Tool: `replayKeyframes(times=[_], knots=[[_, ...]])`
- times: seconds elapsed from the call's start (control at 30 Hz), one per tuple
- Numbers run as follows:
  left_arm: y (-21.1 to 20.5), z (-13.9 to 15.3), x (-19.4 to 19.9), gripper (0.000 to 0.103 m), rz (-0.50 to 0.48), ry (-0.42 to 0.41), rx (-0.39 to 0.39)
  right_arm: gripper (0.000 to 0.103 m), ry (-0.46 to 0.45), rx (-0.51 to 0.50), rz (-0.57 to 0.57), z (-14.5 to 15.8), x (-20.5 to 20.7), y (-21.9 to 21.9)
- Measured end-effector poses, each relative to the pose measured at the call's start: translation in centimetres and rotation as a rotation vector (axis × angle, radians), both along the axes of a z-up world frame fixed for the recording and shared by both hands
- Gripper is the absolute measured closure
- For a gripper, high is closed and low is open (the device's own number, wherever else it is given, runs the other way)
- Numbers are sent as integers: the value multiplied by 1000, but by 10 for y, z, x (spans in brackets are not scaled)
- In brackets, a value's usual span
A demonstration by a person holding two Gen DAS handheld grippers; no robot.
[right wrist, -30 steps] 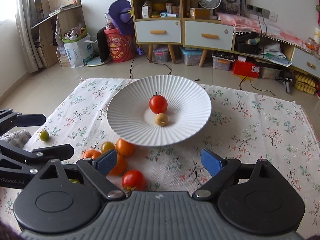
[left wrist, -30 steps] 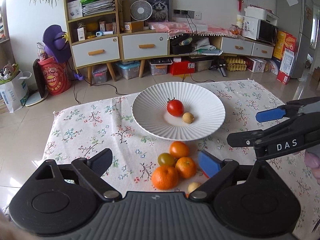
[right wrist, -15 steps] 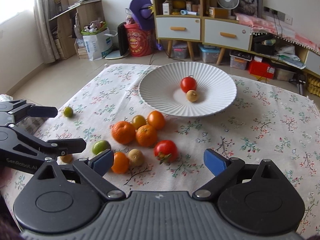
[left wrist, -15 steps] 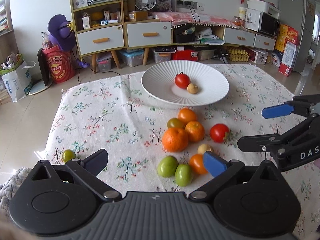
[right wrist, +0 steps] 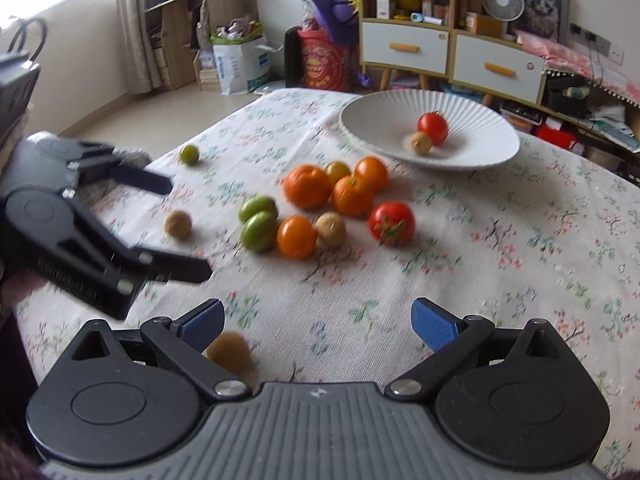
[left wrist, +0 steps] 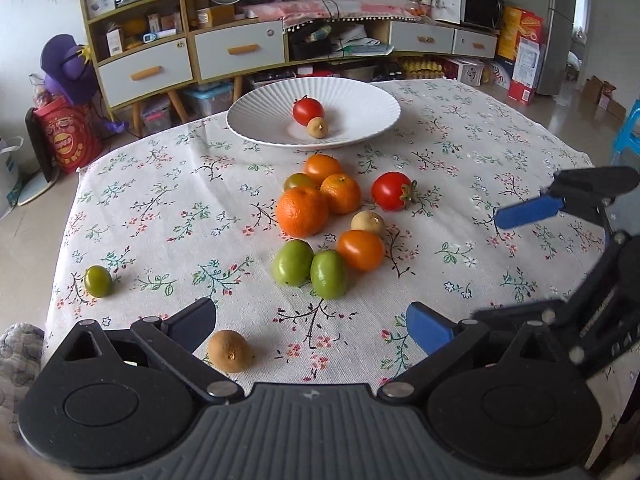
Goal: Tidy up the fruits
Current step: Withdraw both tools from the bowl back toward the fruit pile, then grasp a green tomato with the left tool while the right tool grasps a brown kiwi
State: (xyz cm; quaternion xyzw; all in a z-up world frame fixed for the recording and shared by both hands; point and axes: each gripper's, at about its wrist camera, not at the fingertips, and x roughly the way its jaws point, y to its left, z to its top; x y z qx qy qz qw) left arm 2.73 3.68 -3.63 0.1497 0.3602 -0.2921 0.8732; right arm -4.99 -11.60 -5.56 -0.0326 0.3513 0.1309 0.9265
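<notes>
fruits (left wrist: 318, 222) mid-counter: light, round, roll-prone, soft-skinned | to be gripped across widest part | left gripper (left wrist: 312, 326) jaws apart, empty | right gripper (right wrist: 318, 322) jaws opening, empty

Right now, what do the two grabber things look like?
Both are black plastic. The left gripper and the right gripper each have a ribbed grey base, two round black discs, silver pivot screws and two angled fingers tipped with blue pads. White lettering runs along the left gripper's side, too blurred to read.
</notes>
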Motion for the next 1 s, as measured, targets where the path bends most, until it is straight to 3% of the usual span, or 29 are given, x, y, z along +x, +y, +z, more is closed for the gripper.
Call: replayKeyframes(times=[0.33, 0.5, 0.7, 1.0], knots=[[2, -18, -1, 0, 8, 12, -91, 4, -23, -29, 81, -11, -21, 11], [-4, -27, -2, 20, -11, 42, -122, 20, -31, -34, 113, -17, -27, 16], [-8, -31, -3, 30, 12, 21, -150, 35, -45, -73, 192, -22, -37, 29], [-14, -32, -2, 46, 55, -28, -155, 46, -63, -57, 212, -21, -42, 36]])
